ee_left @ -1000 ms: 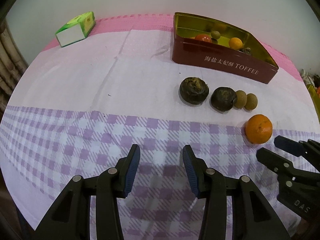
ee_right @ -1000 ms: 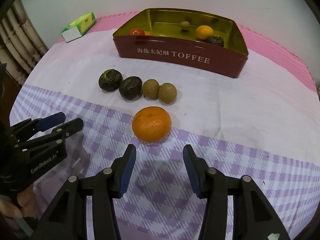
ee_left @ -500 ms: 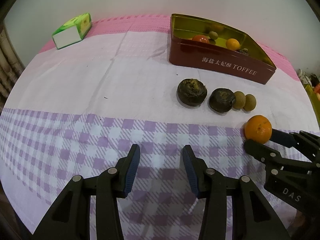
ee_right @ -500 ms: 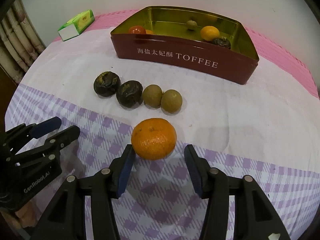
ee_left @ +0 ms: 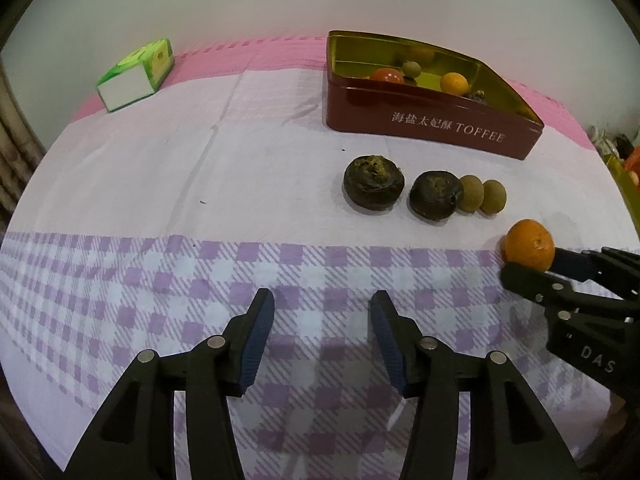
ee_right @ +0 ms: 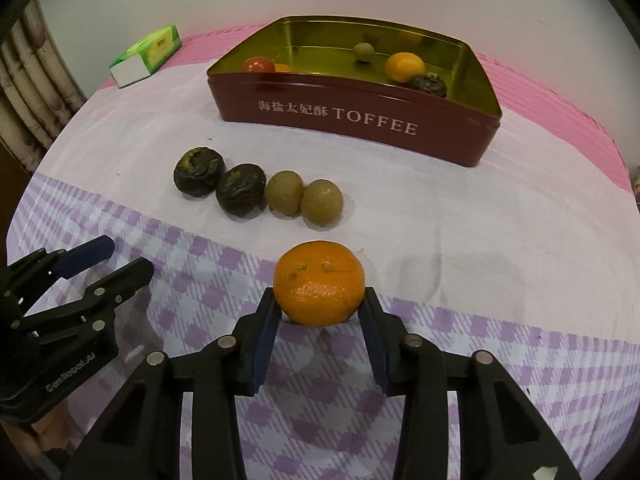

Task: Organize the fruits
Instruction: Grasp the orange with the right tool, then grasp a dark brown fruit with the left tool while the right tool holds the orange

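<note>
While its jaws are closing, the right gripper [ee_right: 320,316] has the mandarin [ee_right: 319,283] between its pads, which seem to touch the peel; the fruit sits on the checked tablecloth [ee_right: 500,360], the toffee tin [ee_right: 360,120] straight beyond; the left gripper [ee_left: 322,324], opening and empty, points steeply down, farther away.

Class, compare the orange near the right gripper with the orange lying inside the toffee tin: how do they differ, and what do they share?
The orange on the cloth sits between the closing pads of the right gripper; the orange in the tin lies untouched. The first rests on checked tablecloth, the second on the gold floor of the toffee tin. The first stands alone; the second sits right by a dark fruit. Both are round and orange.
</note>
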`<state>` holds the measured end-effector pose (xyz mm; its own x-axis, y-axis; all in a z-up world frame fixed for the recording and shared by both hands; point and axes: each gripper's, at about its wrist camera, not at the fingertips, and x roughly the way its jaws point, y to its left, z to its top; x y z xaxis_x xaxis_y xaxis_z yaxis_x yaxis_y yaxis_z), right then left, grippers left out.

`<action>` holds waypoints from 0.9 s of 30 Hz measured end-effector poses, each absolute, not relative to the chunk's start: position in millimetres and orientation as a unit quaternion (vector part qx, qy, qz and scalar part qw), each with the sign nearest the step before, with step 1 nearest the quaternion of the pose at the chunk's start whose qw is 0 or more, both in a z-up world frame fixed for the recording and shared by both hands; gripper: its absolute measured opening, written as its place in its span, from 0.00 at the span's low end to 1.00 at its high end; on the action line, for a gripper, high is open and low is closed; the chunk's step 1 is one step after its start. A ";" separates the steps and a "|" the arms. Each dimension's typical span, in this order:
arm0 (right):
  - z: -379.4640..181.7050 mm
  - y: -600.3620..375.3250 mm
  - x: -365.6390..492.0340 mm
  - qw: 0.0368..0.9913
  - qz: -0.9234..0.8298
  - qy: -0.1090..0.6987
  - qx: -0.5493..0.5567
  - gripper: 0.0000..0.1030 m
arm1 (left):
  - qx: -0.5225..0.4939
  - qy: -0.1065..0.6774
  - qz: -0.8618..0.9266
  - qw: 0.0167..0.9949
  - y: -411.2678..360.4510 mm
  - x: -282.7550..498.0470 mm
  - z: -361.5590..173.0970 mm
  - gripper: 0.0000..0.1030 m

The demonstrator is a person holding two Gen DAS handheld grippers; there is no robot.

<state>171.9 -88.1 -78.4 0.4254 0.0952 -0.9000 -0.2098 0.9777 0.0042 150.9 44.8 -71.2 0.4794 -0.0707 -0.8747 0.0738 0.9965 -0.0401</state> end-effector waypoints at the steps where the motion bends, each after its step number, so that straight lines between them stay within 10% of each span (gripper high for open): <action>1: -78.3 -90.1 171.8 0.843 0.089 0.528 -0.055 0.37 | 0.002 0.508 -0.042 0.860 44.2 151.7 -71.4 0.51; 27: -76.6 -142.7 176.4 0.852 0.044 0.521 -0.023 0.36 | 0.012 0.507 -0.099 0.856 -6.2 176.5 -70.7 0.47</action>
